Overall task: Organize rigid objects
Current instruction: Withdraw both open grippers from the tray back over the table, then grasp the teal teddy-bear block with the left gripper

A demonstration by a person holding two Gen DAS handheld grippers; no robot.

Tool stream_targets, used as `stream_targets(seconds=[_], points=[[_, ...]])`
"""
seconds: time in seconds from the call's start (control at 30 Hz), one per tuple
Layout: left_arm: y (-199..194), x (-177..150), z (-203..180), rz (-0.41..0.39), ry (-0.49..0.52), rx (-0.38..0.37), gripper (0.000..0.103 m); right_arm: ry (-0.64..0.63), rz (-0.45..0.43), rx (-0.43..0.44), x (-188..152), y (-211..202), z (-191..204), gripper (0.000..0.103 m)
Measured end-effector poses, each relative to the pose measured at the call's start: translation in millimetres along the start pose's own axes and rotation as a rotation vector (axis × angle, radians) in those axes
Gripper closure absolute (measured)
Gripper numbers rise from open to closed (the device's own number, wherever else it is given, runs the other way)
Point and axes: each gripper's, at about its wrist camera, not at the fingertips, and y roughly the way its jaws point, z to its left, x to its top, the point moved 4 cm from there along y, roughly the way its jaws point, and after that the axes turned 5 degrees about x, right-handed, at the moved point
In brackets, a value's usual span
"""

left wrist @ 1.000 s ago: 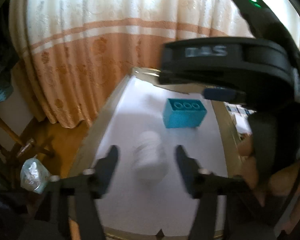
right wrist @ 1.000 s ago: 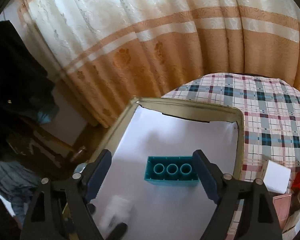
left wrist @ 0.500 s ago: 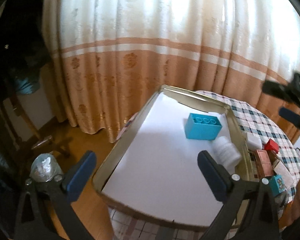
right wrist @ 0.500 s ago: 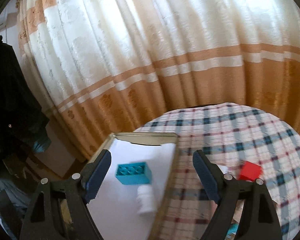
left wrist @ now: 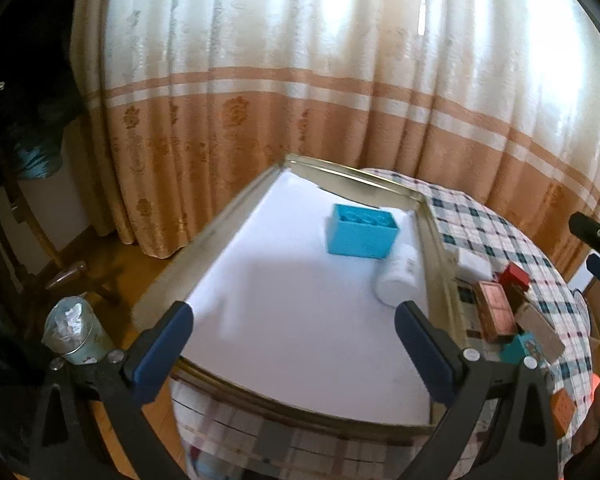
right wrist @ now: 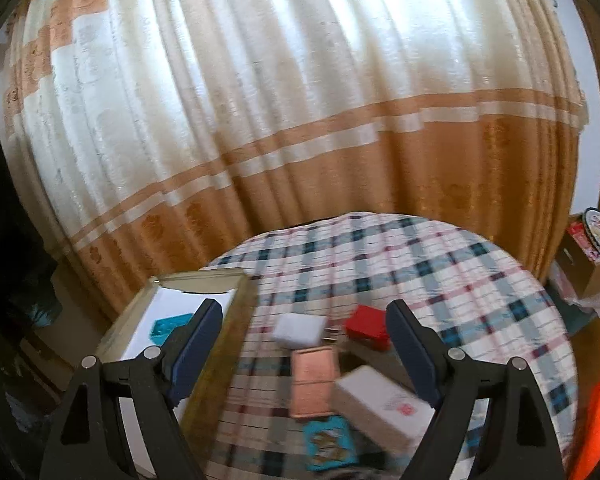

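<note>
Now that the white bottle (left wrist: 398, 280) is lying on its side in the tray (left wrist: 216, 228), just at 5 o'clock of the blue brick (left wrist: 362, 236) and close against the tray's right wall, the left gripper (left wrist: 294, 328) is backed off it. A second ago that bottle sat right between its fingers; the jaws have just been opening wide, and now nothing is between them, only bare white tray liner. So that's two things put away, brick and bottle, side by side at the far right of the tray.

Meanwhile the right gripper (right wrist: 304, 324) has swung away from the tray, where it was framing the blue brick a moment back, and now looks out over the checked tablecloth (right wrist: 440, 264). Its jaws are spread and empty too. Between them sits the little pile still waiting: a white block (right wrist: 300, 330) at about 11 o'clock, a red box (right wrist: 370, 326) at 1, a copper-pink box (right wrist: 314, 380) in the middle, a white carton (right wrist: 382, 406) at 4 and a teal box (right wrist: 330, 442) at 6, all near or touching each other.

My guess is the right hand goes for one of those next. They're packed tight, so picking one out without nudging the neighbours looks fiddly.
</note>
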Motion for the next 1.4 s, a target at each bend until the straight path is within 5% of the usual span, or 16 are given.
stream_targets(seconds=[0.33, 0.93, 1.2, 1.4], points=[[-14, -2, -41, -0.024, 0.124, -0.062, 0.001, 0.043, 0.001, -0.127, -11, -18, -68, 0.017], [-39, -8, -141, 0.016, 0.290, -0.286, 0.001, 0.028, 0.017, -0.174, -25, -37, -99, 0.017], [-24, -22, -181, 0.131, 0.325, -0.313, 0.011, 0.059, -0.010, -0.197, -26, -52, -117, 0.017], [-1, -35, -197, 0.250, 0.301, -0.326, 0.039, 0.089, -0.007, -0.194, -28, -55, -127, 0.017]])
